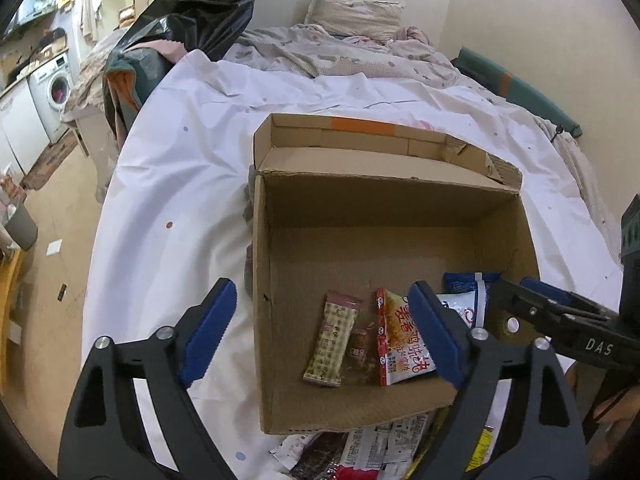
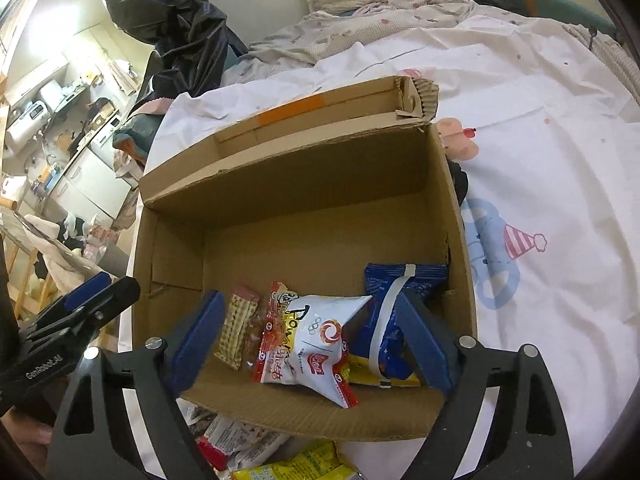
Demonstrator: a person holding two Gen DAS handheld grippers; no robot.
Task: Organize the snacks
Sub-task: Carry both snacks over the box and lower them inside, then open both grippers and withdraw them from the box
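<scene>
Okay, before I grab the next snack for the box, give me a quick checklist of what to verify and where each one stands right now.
1. Left gripper open and empty: ok.
2. Right gripper open, nothing pinched: ok; the white packet lies between the fingers, apparently loose.
3. Box open, flap folded back: ok.
4. Room left in box: ok; the far half of the floor is bare.
5. Snacks still outside in front of the box: ok, several there.
6. Which loose packet is easiest to grip: cannot tell, pile is mostly hidden by the grippers.
</scene>
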